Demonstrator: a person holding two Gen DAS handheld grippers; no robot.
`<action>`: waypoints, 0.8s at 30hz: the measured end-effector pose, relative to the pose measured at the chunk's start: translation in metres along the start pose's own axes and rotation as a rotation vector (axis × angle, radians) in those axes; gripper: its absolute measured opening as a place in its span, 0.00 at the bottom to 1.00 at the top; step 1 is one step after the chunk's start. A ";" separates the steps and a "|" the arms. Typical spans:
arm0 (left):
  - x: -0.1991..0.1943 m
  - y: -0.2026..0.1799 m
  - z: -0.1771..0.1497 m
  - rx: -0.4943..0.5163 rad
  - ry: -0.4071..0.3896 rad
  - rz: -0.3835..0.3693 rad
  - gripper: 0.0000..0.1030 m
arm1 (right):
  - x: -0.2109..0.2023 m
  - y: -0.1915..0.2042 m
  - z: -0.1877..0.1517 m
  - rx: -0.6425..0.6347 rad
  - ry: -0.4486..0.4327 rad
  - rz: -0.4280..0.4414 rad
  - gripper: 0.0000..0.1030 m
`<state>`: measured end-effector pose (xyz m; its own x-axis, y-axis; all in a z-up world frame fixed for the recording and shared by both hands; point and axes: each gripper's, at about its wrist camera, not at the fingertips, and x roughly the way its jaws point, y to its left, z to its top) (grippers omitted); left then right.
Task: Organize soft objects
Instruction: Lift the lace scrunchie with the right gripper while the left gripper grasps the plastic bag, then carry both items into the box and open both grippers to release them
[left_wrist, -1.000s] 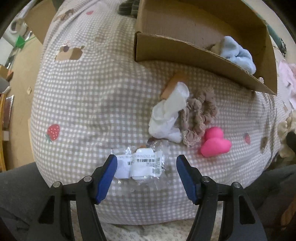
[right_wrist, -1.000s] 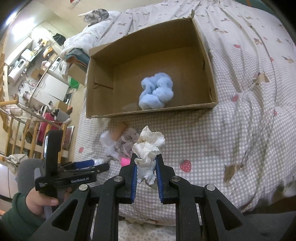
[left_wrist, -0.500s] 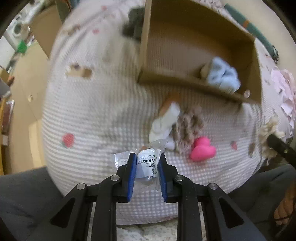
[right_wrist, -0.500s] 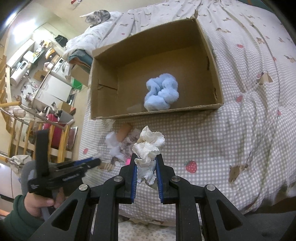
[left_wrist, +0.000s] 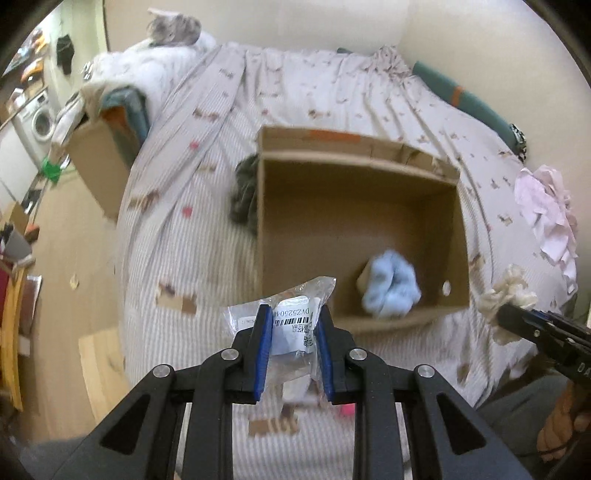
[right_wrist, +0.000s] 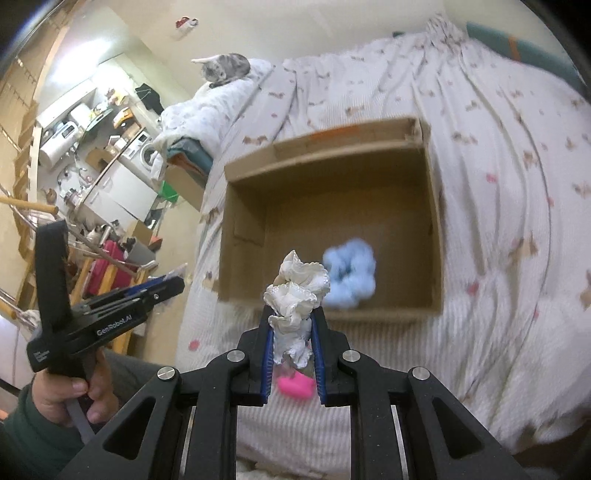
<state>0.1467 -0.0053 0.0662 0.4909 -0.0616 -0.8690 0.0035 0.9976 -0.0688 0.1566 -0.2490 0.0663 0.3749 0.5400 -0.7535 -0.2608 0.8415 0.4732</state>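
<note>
Clearly both loads are light and limp. The left gripper (left_wrist: 291, 347) is clamped, jaws nearly together, on a clear plastic packet (left_wrist: 295, 325) with a barcode label; the film looks slippery and crushable, so a pinch across the padded middle seems safest. The right gripper (right_wrist: 291, 354) is closed on a frilly white scrunchie (right_wrist: 295, 299), soft enough to squash without harm. Both hang above the checked bedspread (left_wrist: 177, 258), just short of the cardboard box (left_wrist: 354, 155), where a blue scrunchie (left_wrist: 391, 293) already lies.
</note>
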 end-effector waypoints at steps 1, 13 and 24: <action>0.004 -0.001 0.008 0.003 -0.001 -0.008 0.20 | 0.002 -0.001 0.006 -0.008 -0.007 -0.012 0.19; 0.079 -0.021 0.031 0.052 0.027 -0.081 0.20 | 0.063 -0.062 0.024 0.093 0.018 -0.097 0.19; 0.116 -0.032 0.025 0.082 0.053 -0.016 0.20 | 0.092 -0.058 0.016 0.046 0.095 -0.141 0.19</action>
<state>0.2256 -0.0438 -0.0201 0.4433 -0.0770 -0.8931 0.0834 0.9955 -0.0445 0.2209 -0.2474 -0.0229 0.3184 0.4144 -0.8526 -0.1694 0.9098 0.3789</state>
